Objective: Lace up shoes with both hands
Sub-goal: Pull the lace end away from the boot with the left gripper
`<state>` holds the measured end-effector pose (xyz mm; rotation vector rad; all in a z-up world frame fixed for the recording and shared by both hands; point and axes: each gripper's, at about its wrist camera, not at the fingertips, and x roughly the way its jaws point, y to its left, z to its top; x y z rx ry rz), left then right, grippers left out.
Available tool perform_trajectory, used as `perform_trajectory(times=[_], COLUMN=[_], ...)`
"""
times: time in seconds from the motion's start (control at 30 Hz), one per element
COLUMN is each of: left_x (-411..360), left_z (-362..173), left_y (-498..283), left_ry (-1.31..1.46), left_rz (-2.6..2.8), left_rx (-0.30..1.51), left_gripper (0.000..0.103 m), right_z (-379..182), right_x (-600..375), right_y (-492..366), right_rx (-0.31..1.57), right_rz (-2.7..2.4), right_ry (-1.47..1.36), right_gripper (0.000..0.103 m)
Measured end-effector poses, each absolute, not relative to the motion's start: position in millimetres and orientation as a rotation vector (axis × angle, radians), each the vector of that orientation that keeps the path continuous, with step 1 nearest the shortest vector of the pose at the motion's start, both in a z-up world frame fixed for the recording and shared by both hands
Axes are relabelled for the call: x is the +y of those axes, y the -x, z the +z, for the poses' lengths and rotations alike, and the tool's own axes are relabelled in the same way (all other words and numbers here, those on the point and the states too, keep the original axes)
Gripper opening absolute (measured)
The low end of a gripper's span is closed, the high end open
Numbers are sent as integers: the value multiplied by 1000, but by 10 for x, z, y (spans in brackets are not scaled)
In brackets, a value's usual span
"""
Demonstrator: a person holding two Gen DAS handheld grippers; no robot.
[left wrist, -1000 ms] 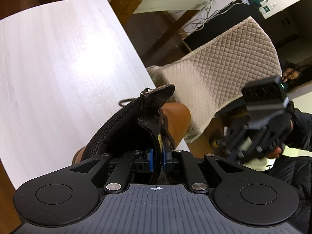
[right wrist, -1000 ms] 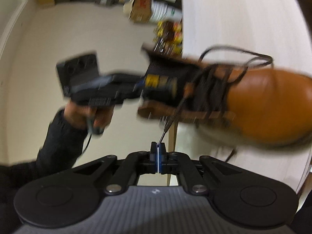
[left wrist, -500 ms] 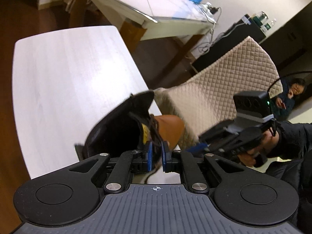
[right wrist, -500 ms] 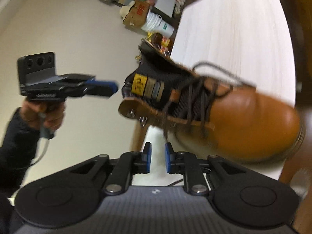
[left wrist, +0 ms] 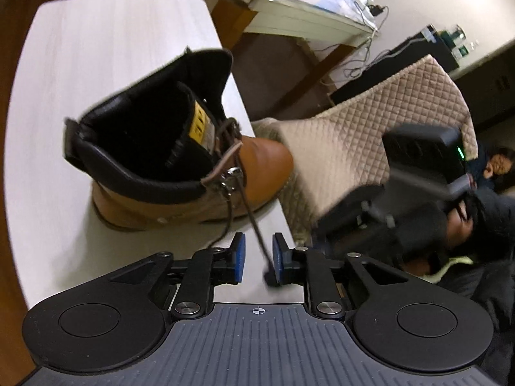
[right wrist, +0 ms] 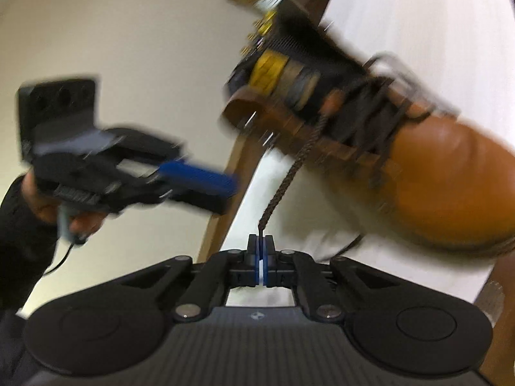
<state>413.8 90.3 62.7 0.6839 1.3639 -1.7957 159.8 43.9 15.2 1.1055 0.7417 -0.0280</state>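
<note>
Boot stood on white table, ahead of left gripper. Left jaws opening, blue pads parted; dark lace passed between, no pad pressed on it. Right gripper clamped on lace end, lace drawn taut from eyelets ahead.

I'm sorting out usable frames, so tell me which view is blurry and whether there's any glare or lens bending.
Left wrist view: boot mostly sharp, right gripper smeared, soft glare on the white table, edges bowed by the fisheye. Right wrist view: heavy motion blur over boot and left gripper; only the lace near the shut pads stays readable.
</note>
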Motion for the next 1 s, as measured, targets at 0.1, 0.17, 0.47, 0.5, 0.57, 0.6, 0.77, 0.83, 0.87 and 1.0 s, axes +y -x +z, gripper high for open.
perform_trajectory(times=[0.1,0.17,0.47,0.5,0.57,0.6,0.77,0.83,0.87,1.0], left_x=[847,824,1070,1197,1316,1440,1630,1617,1603,1570], left_z=[520,473,468,465,429,359,150,130,127,70], left_y=[-4091,-4069,-4050,-4064,-4105,-4163,-4547,-4639,-4653,-4686], left_ry=[-709,-723,-896,-985,-1103,-1239,-1320,-1266,-1250,-1205], left_rz=[-1771,-1748,-1766,-1751,-1690,-1610,-1410,-1395,-1393,-1403], left_rx=[1389,1401,1336,1298,1233,1146,1058,1076,1072,1086], left_gripper=[19,19,2,2,2,2,2,2,2,2], right_z=[176,204,206,179,90,35,-63,-97,-108,-130], right_x=[602,706,904,896,886,861,914,908,939,1082], right_y=[-1691,-1737,-1901,-1884,-1814,-1780,-1604,-1648,-1638,-1766], right_rx=[758,757,834,843,860,870,905,924,932,959], right_rz=[38,96,263,239,189,155,78,58,46,31], right_ry=[-1087,-1078,-1004,-1002,-1002,-1004,-981,-957,-935,-763], right_gripper=[3,3,7,8,9,9,9,13,13,15])
